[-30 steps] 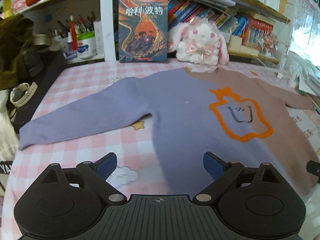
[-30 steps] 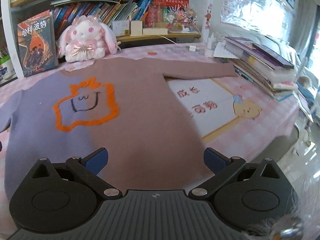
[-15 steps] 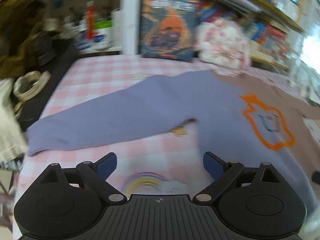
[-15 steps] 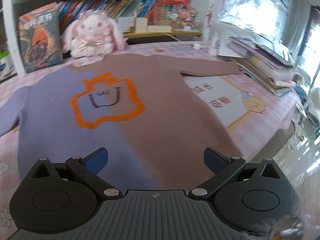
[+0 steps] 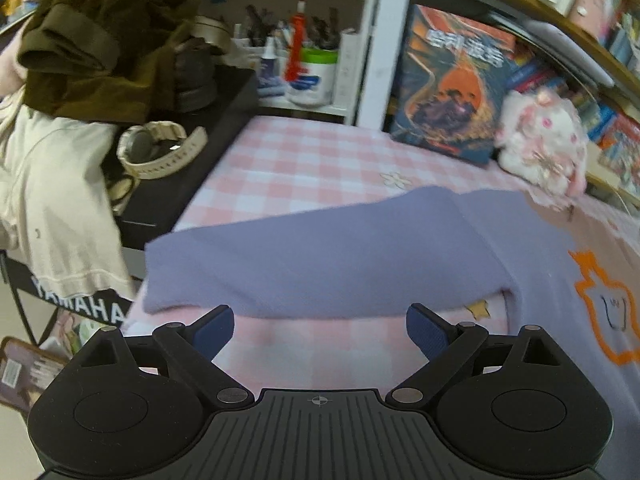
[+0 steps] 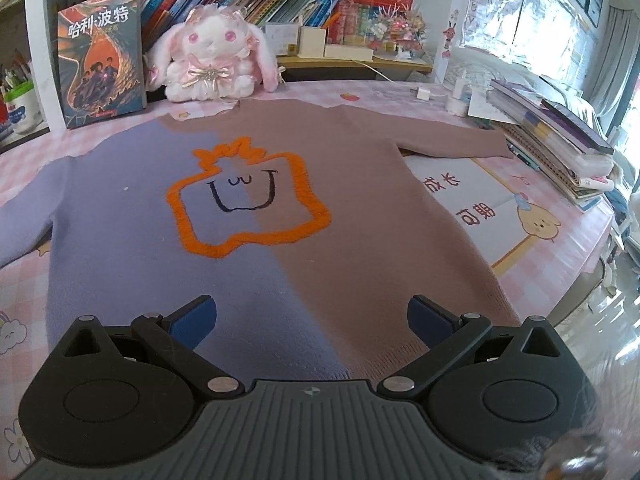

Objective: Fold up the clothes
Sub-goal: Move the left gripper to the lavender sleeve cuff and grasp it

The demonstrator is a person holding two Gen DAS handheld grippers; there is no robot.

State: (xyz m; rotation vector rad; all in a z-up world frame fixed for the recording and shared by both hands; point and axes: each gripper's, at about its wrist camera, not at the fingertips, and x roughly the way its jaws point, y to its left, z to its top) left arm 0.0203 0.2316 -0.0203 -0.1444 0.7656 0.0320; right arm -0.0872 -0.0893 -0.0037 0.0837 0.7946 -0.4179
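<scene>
A sweater [image 6: 304, 200], half purple and half brown with an orange smiling figure, lies flat, front up, on the pink checked tablecloth [image 5: 304, 160]. Its purple sleeve [image 5: 320, 264] stretches left toward the table's edge. Its brown sleeve [image 6: 452, 140] stretches right. My left gripper [image 5: 320, 330] is open and empty, just short of the purple sleeve. My right gripper [image 6: 312, 318] is open and empty above the sweater's hem.
A book [image 5: 448, 96] and a plush rabbit [image 6: 212, 64] stand behind the sweater's collar. A stack of books [image 6: 560, 140] lies at the right. A black keyboard with a watch [image 5: 160, 148] and piled clothes [image 5: 92, 44] stands left of the table.
My left gripper has swung left from the sweater's body to the purple sleeve. My right gripper has shifted left toward the middle of the hem. Both stay open.
</scene>
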